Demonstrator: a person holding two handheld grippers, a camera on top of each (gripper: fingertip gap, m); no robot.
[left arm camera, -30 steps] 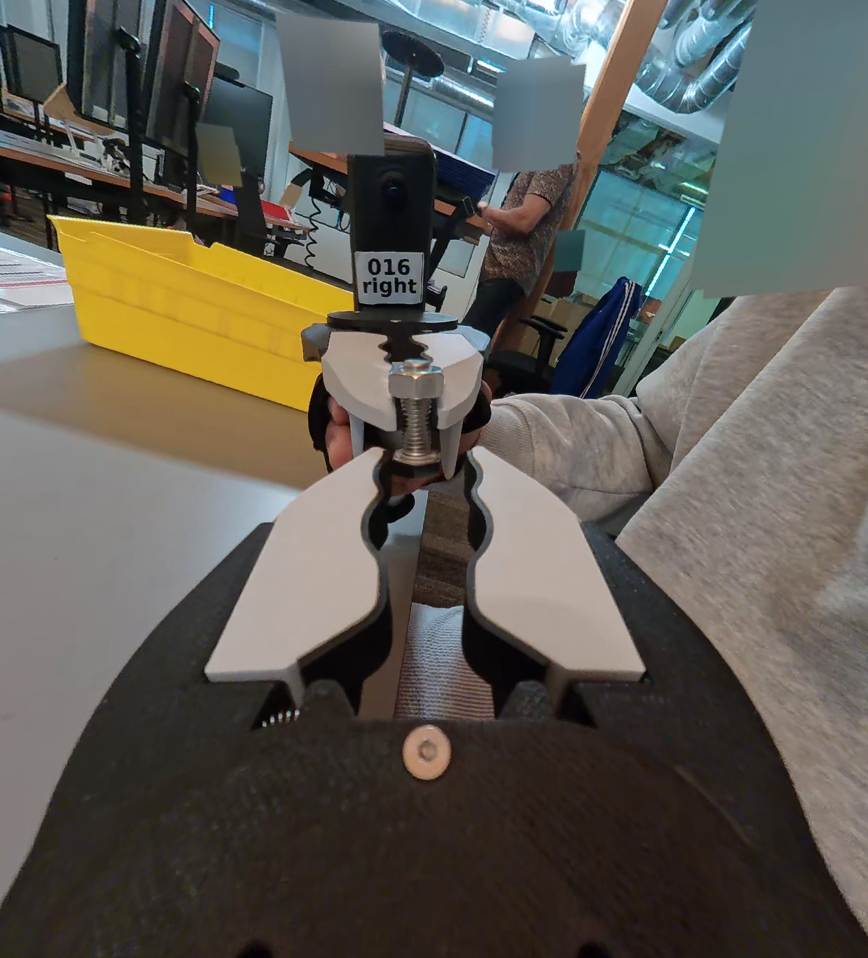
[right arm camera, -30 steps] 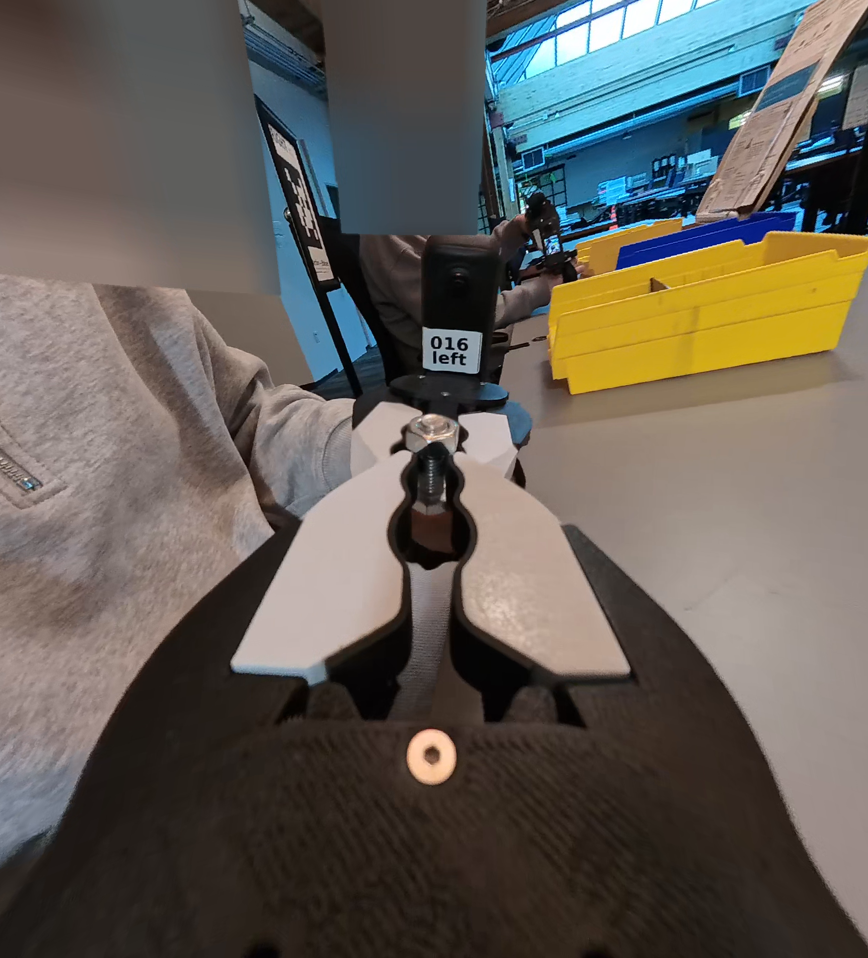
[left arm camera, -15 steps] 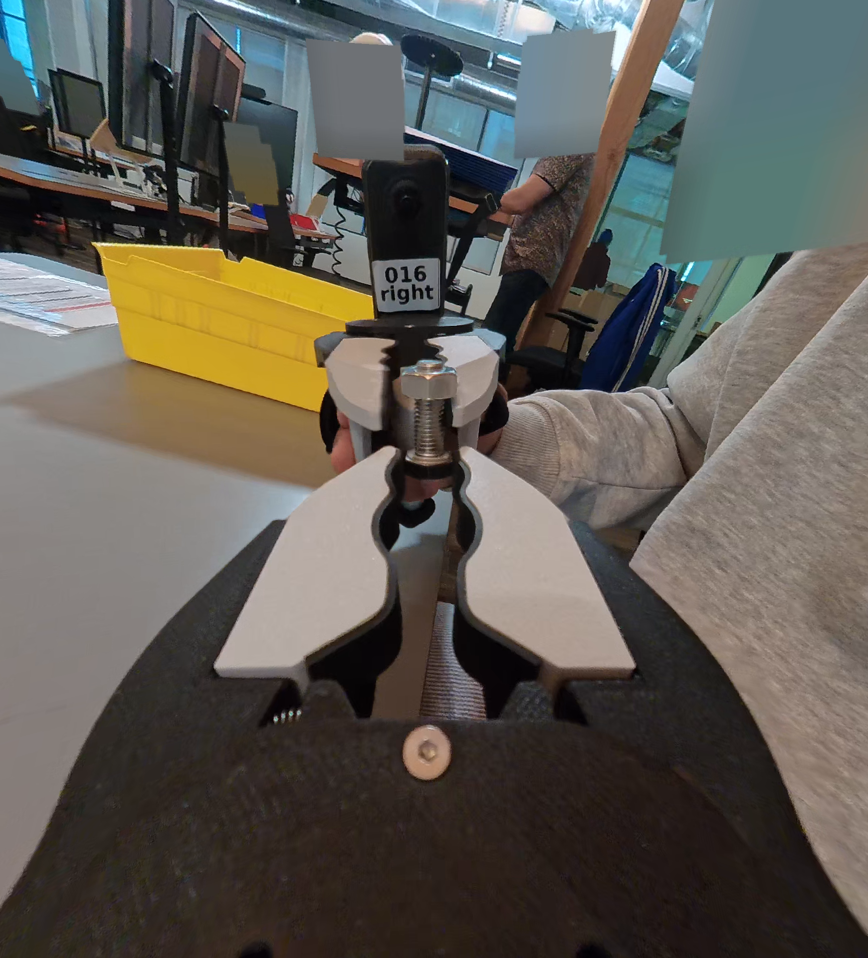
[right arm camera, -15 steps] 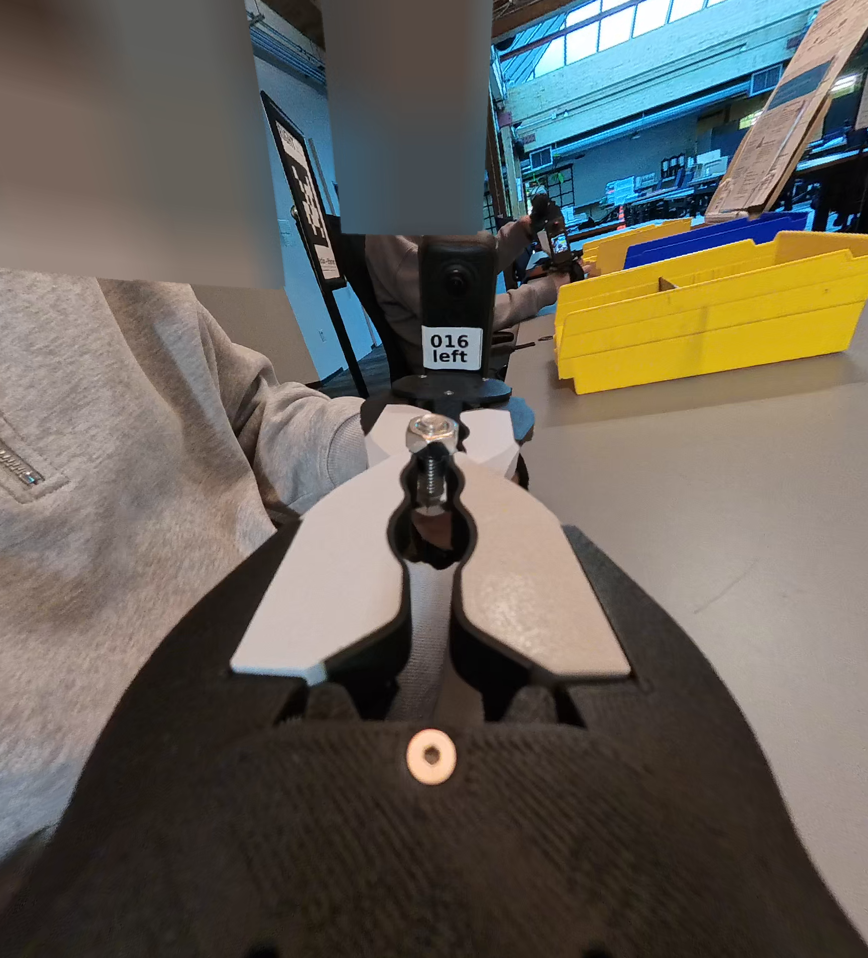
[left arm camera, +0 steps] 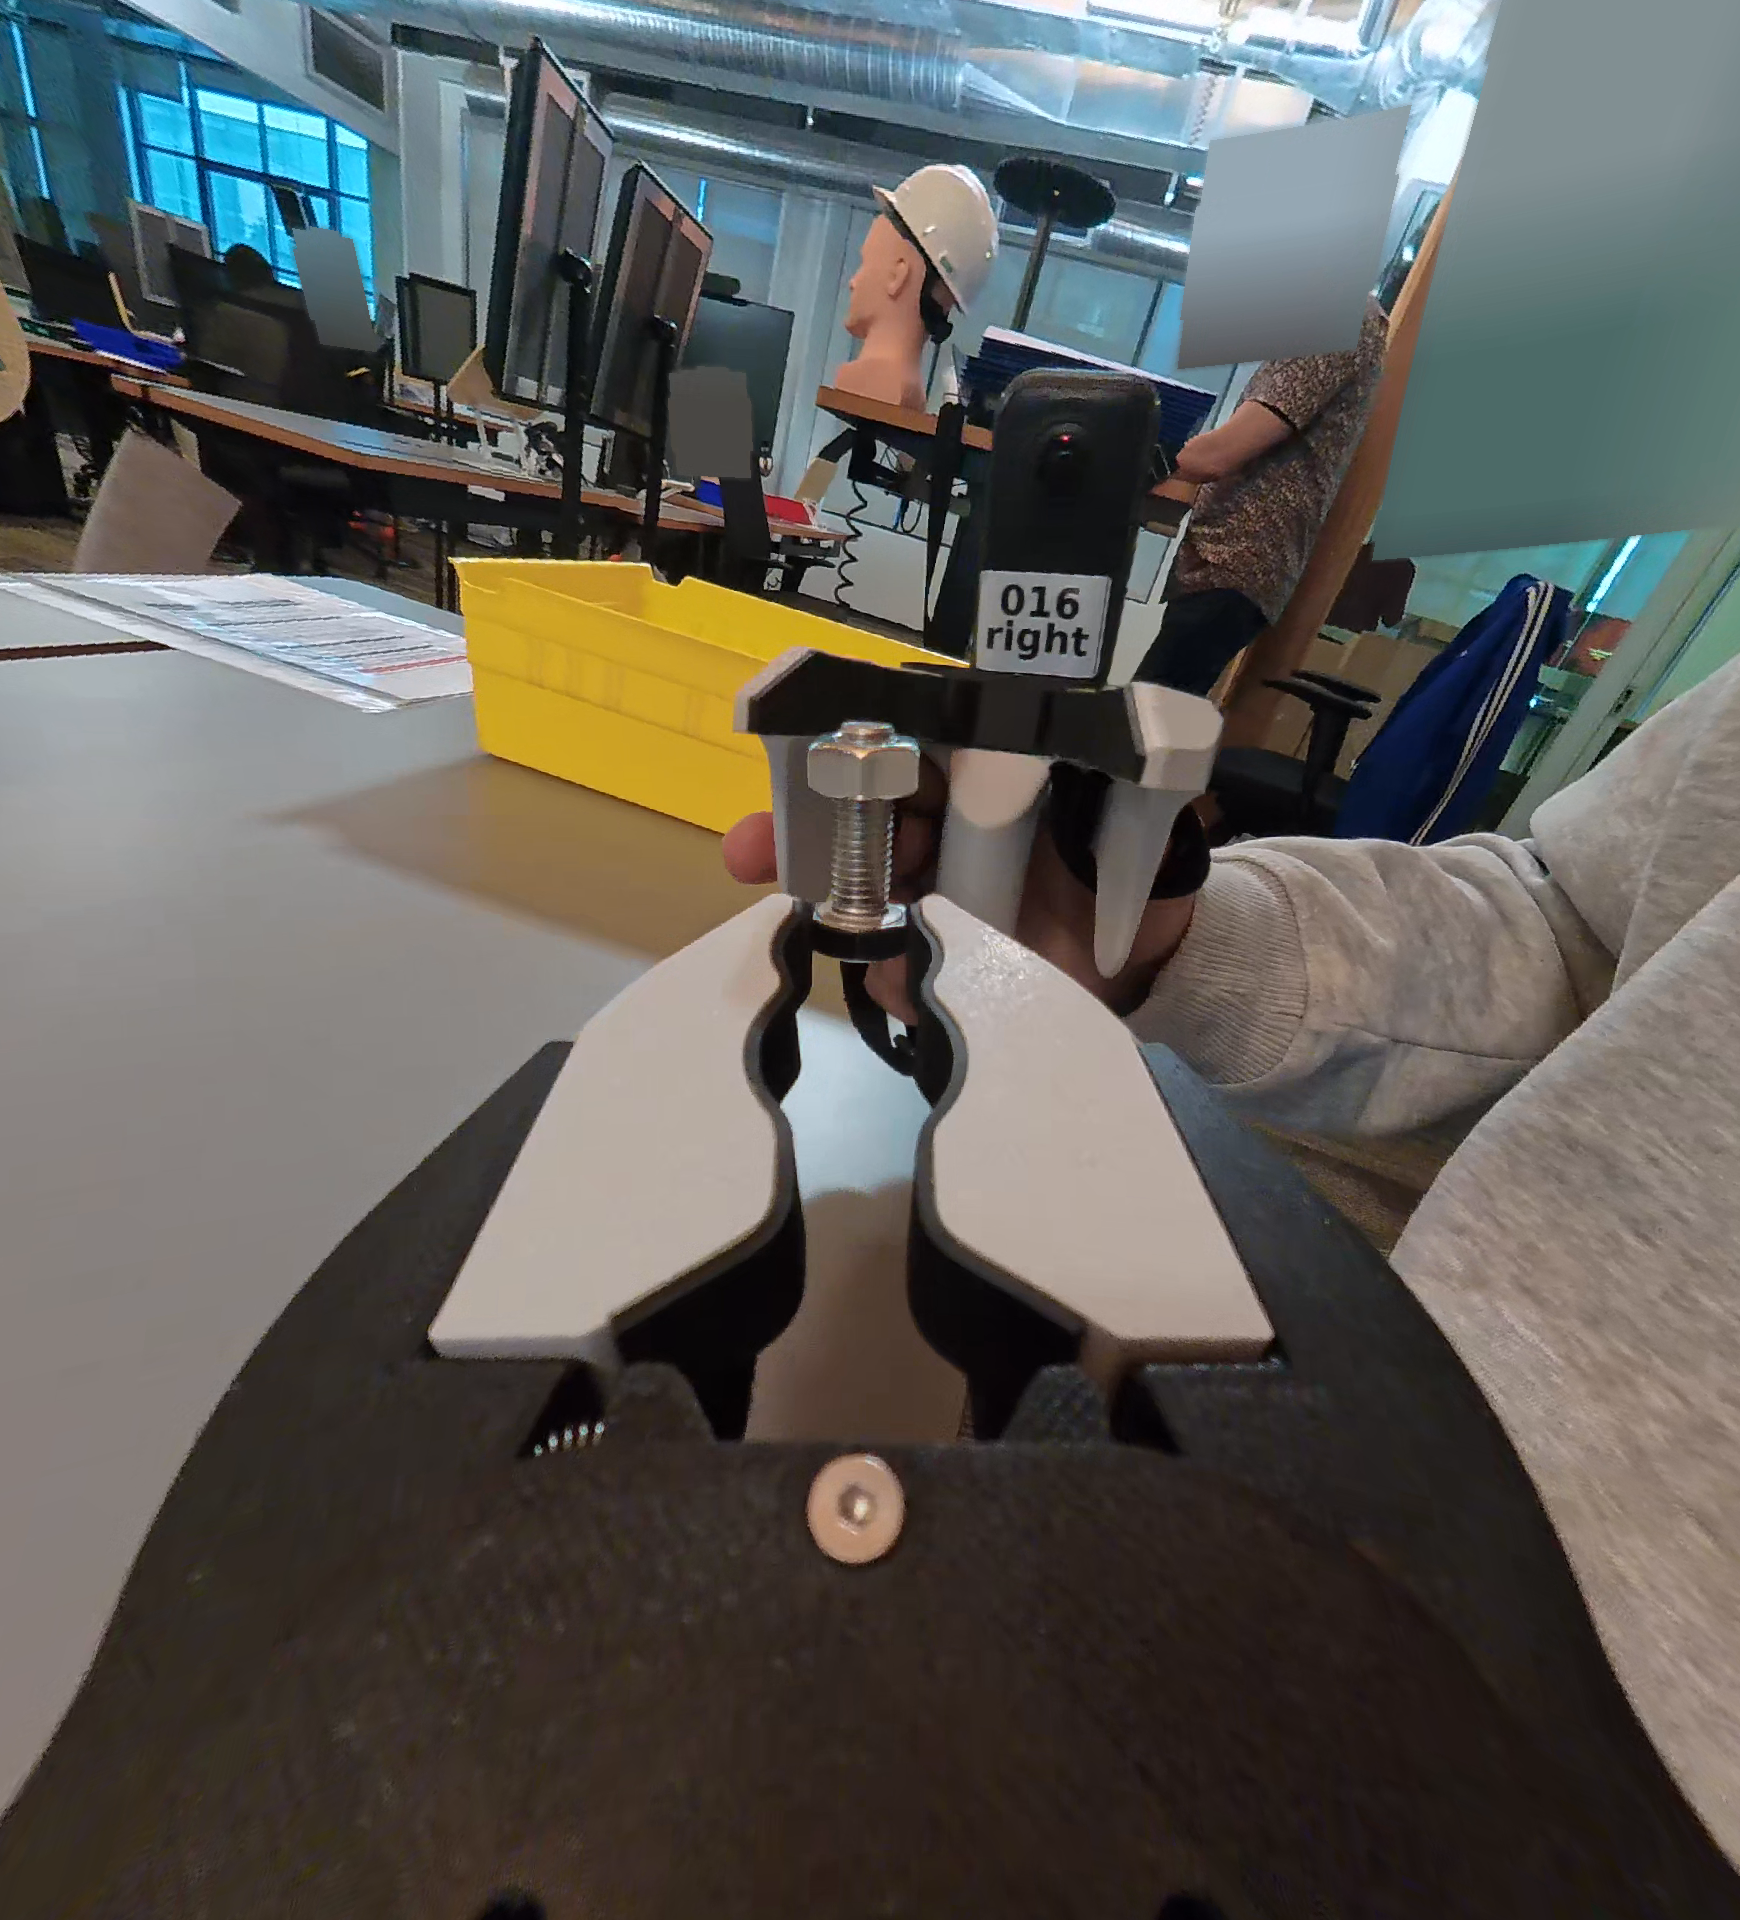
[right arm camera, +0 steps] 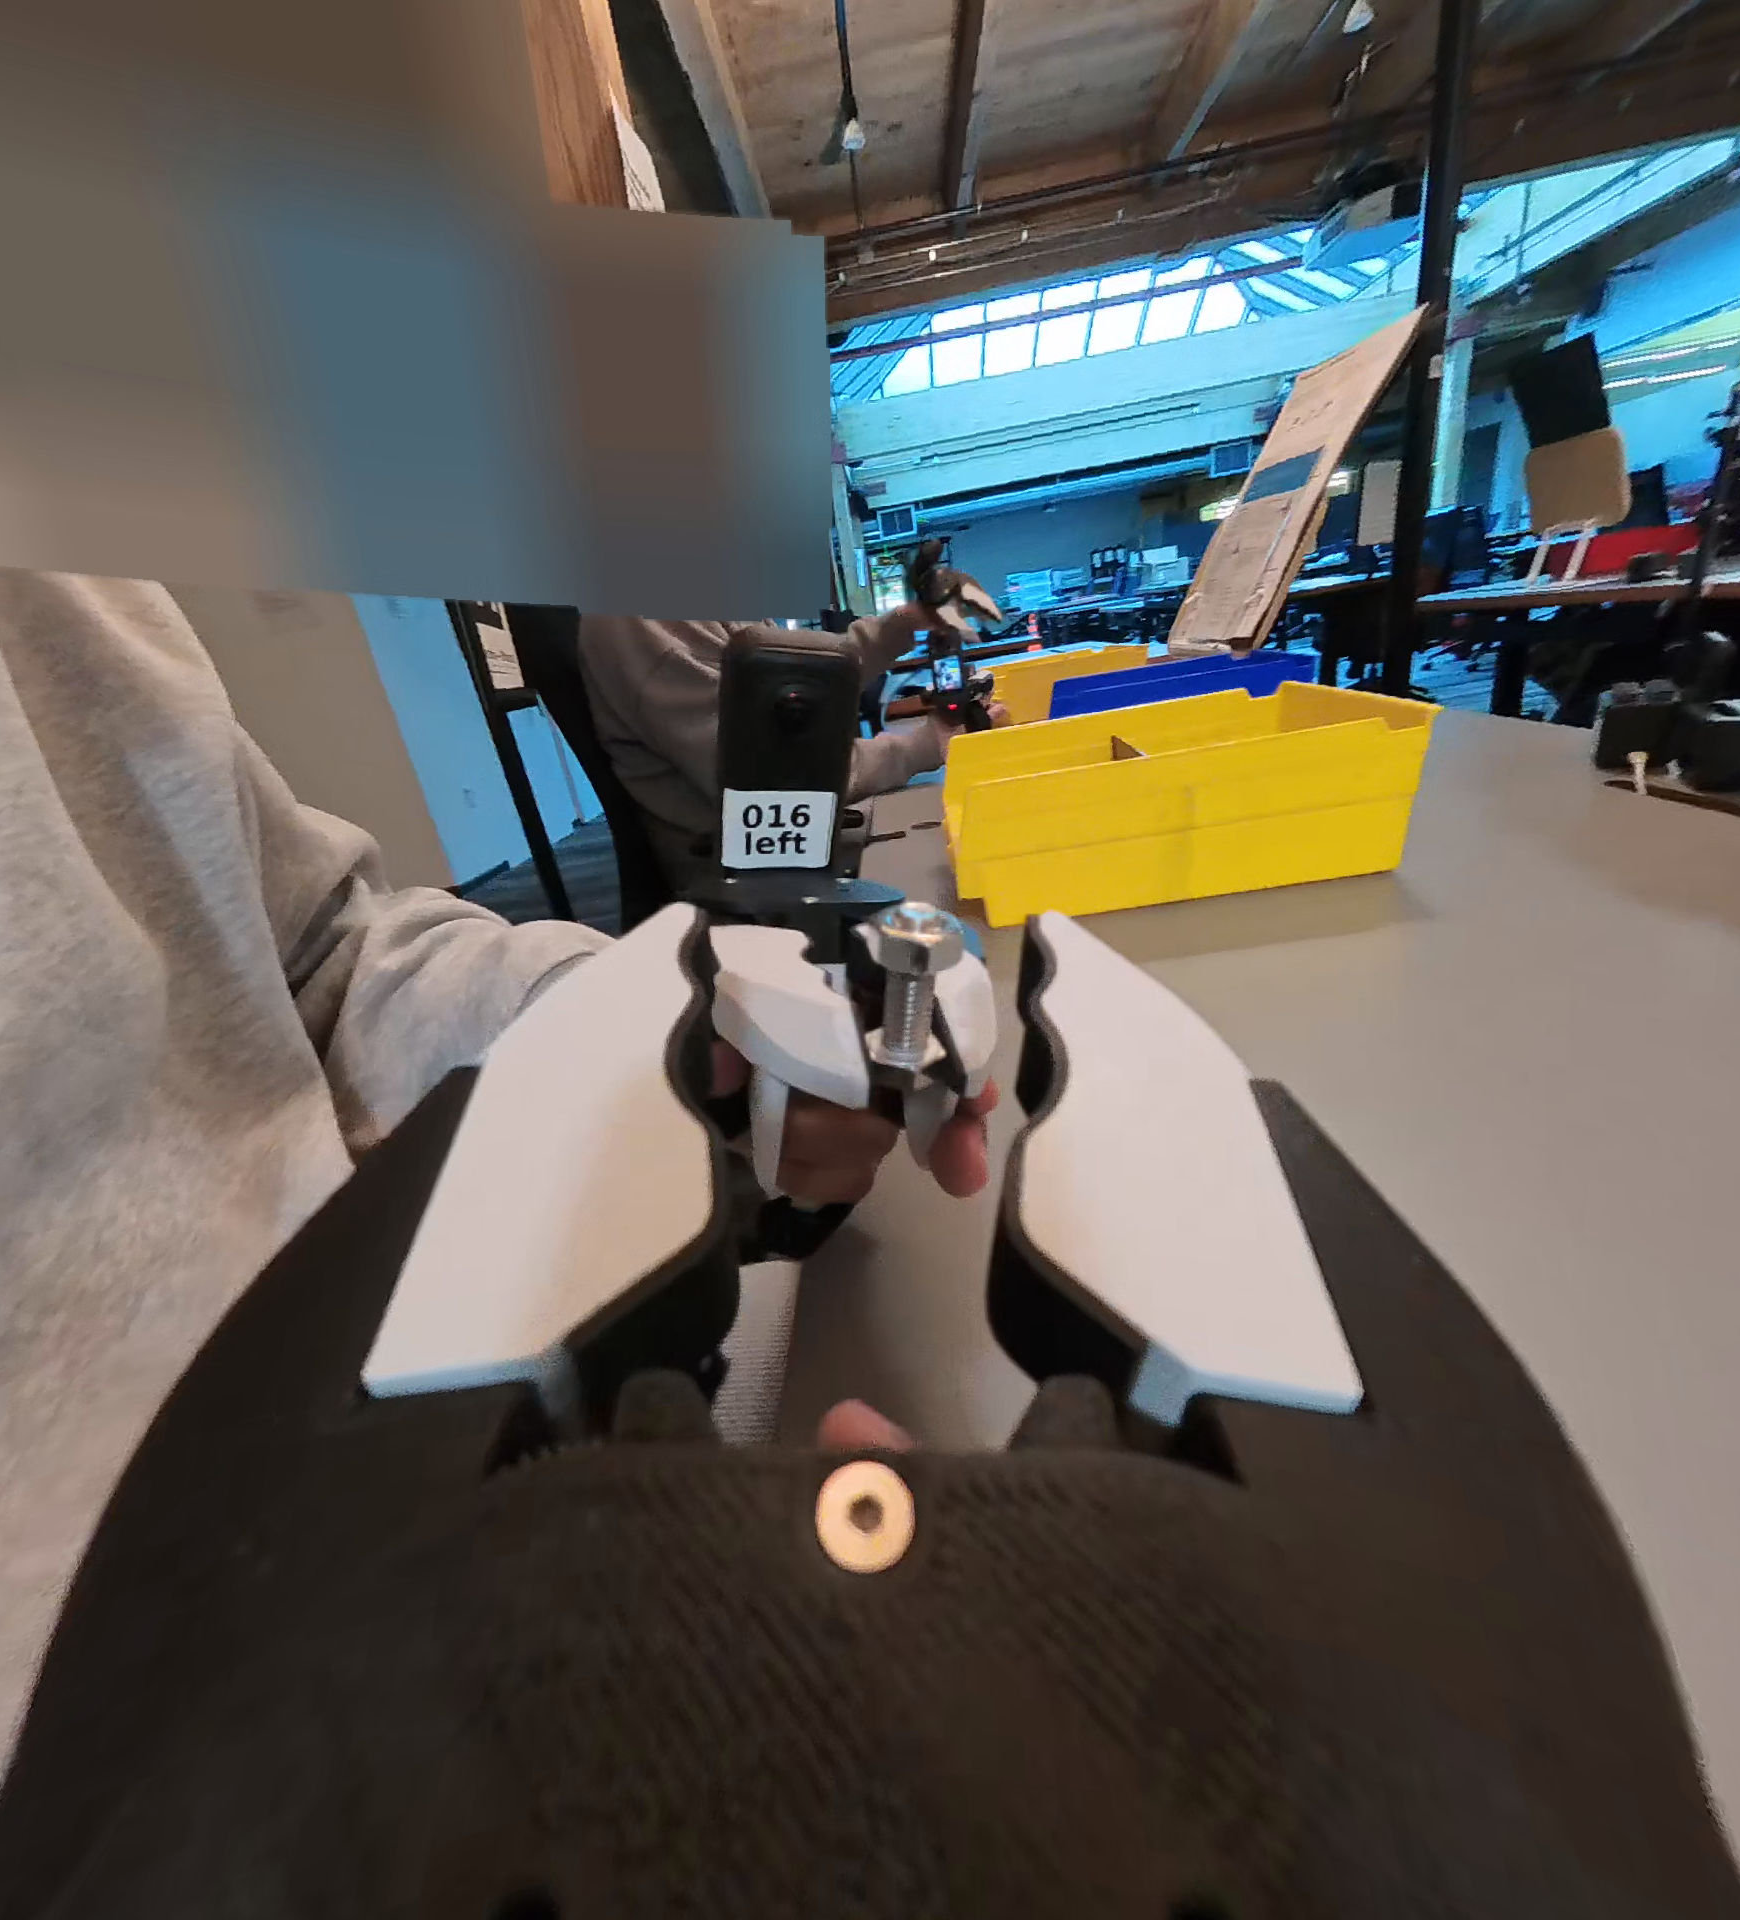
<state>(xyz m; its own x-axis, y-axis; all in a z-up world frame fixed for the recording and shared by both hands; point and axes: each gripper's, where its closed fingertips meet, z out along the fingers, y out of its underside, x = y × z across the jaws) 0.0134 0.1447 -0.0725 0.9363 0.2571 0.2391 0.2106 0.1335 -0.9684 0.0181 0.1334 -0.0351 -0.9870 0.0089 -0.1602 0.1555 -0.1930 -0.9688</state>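
Observation:
A silver bolt [left arm camera: 858, 842] with a hex nut on its upper end stands upright in my left gripper [left arm camera: 855, 920], which is shut on its lower end. In the right wrist view the same bolt [right arm camera: 905, 1003] shows tilted in the left gripper [right arm camera: 907, 1060]. My right gripper [right arm camera: 861, 935] is open and empty, its white fingers [right arm camera: 575, 1122] spread wide on either side of the bolt without touching it. In the left wrist view the right gripper [left arm camera: 1053, 862] is just behind and to the right of the bolt. Both are held above the grey table [left arm camera: 222, 935].
A yellow bin [left arm camera: 617, 675] stands on the table behind the grippers, with printed sheets [left arm camera: 253, 623] to its left. In the right wrist view a yellow bin [right arm camera: 1188, 800] and a blue bin [right arm camera: 1157, 675] stand far right. A grey-sleeved arm [left arm camera: 1365, 966] is close by. My left and right fingertips are right by each other.
My right gripper has opened and let go of the bolt, then shifted aside. My left gripper stays shut on the bolt's lower end. Both views have swung upward.

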